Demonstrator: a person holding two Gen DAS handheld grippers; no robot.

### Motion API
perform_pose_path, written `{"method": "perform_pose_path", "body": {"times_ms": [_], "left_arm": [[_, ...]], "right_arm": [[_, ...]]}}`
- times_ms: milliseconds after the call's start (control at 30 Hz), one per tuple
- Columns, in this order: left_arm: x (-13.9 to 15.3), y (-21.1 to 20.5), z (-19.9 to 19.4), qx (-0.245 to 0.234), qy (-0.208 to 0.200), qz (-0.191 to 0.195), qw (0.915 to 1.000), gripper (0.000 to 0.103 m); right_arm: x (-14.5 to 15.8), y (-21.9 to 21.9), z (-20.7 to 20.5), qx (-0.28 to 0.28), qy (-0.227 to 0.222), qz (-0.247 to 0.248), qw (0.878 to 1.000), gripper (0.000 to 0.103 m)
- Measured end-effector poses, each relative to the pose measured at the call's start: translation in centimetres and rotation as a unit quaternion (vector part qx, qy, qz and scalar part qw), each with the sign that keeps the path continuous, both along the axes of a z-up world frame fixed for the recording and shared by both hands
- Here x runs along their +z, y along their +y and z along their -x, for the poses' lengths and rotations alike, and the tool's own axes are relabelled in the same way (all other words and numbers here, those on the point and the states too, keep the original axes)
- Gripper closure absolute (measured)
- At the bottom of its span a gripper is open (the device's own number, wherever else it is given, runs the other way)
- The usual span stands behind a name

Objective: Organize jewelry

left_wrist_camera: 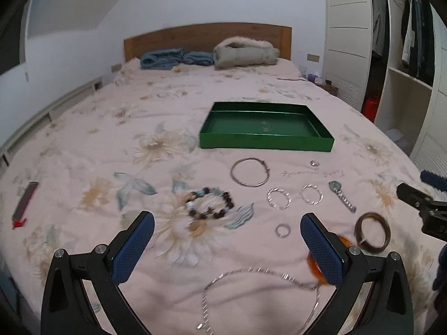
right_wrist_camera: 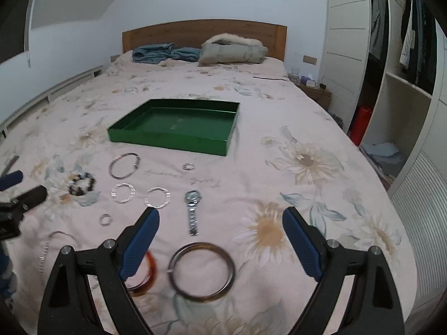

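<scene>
An empty green tray (left_wrist_camera: 265,141) (right_wrist_camera: 167,141) lies on the bed. Jewelry is spread in front of it: a silver bangle (left_wrist_camera: 249,172) (right_wrist_camera: 123,165), a beaded bracelet (left_wrist_camera: 209,203) (right_wrist_camera: 81,183), two silver hoops (left_wrist_camera: 278,198) (right_wrist_camera: 157,197), a watch (left_wrist_camera: 342,196) (right_wrist_camera: 192,210), small rings (left_wrist_camera: 282,229) (right_wrist_camera: 188,166), a chain necklace (left_wrist_camera: 259,272), a brown bangle (left_wrist_camera: 373,232) (right_wrist_camera: 201,272) and an amber bangle (right_wrist_camera: 149,268). My left gripper (left_wrist_camera: 226,224) is open above the beaded bracelet. My right gripper (right_wrist_camera: 220,220) is open above the brown bangle and the watch.
Folded blue cloth (left_wrist_camera: 174,59) and a grey jacket (left_wrist_camera: 245,53) lie by the wooden headboard. A dark flat bar with a red tip (left_wrist_camera: 25,203) lies at the bed's left. An open wardrobe (right_wrist_camera: 405,69) stands to the right.
</scene>
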State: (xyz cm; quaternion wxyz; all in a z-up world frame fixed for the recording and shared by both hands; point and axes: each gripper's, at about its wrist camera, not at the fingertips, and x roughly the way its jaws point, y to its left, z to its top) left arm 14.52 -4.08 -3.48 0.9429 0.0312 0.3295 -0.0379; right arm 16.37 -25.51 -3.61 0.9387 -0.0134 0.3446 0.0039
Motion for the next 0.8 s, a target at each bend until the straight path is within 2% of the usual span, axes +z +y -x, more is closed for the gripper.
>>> {"method": "perform_pose_path", "body": {"times_ms": [133, 233, 333, 500, 800], "left_arm": [[0.1, 0.7, 2.7, 0.012, 0.024, -0.014, 0.9995, 0.0], [0.1, 1.2, 4.6, 0.019, 0.03, -0.024, 0.9991, 0.0], [0.0, 2.1, 6.1, 0.039, 0.029, -0.018, 0.9987, 0.0], [0.1, 2.2, 7.7, 0.057, 0.034, -0.006, 0.9978, 0.0], [1.2, 0.5, 9.1, 0.049, 0.017, -0.027, 0.9983, 0.0]], "right_arm": [[0.6, 1.3, 3.0, 0.016, -0.003, 0.001, 1.0, 0.013], [0.9, 1.7, 5.0, 0.026, 0.0, -0.019, 0.999, 0.013], [0.6, 2.2, 7.0, 0.028, 0.006, -0.02, 0.999, 0.013], [0.7, 2.0, 8.6, 0.037, 0.004, -0.025, 0.999, 0.013], [1.0, 0.7, 10.1, 0.035, -0.007, -0.032, 0.999, 0.013]]}}
